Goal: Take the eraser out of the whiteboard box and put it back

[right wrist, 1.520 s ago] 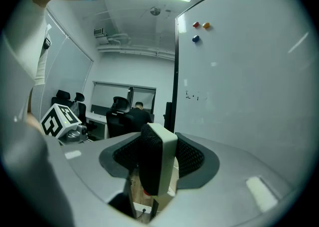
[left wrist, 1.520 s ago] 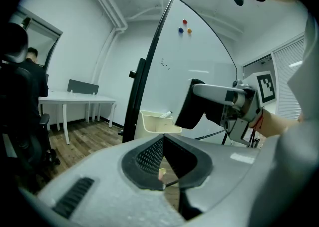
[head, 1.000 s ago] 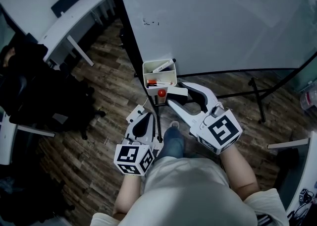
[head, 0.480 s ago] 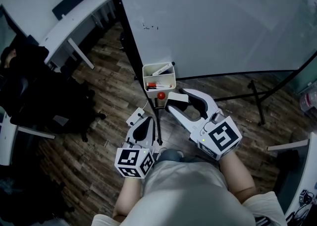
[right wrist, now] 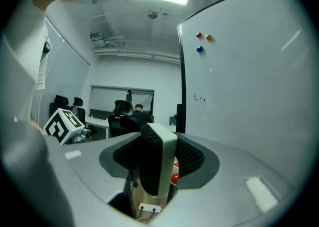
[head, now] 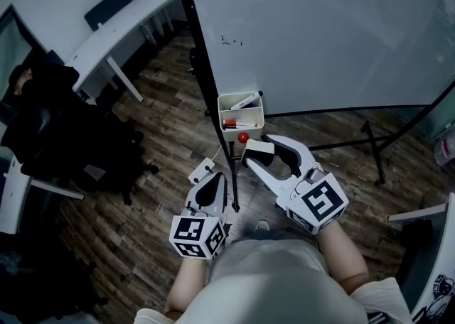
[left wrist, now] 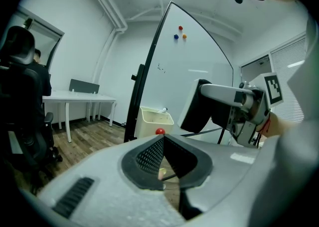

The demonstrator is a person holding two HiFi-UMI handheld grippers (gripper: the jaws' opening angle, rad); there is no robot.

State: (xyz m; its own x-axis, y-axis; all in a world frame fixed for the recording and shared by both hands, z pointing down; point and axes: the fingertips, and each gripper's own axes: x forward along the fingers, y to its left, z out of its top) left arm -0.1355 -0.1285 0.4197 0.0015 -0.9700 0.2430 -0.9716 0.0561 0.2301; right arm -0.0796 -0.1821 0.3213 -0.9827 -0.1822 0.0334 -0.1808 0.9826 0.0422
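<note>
The eraser [head: 257, 151], white-backed with black felt, is pinched between the jaws of my right gripper [head: 260, 153], just below the cream whiteboard box [head: 222, 111]. The right gripper view shows the eraser [right wrist: 158, 164] upright between the mesh pads of the right gripper [right wrist: 159, 157]. The box hangs at the whiteboard's [head: 320, 31] lower left corner and holds a marker [head: 245, 101] and some red items. A red knob [head: 243, 136] sits under the box. My left gripper [head: 212, 180] hangs lower left, shut and empty. In its own view the left gripper [left wrist: 162, 146] points toward the box [left wrist: 152, 121].
The whiteboard's black stand leg [head: 371, 146] crosses the wooden floor at right. A white power strip [head: 202, 170] lies by the left gripper. A white desk [head: 121, 31] and a black office chair [head: 71, 145] stand at left. A person [left wrist: 22, 66] sits far left.
The head view has shifted. The right gripper, still holding the eraser, now sits a little farther from the box. The left gripper has kept its place.
</note>
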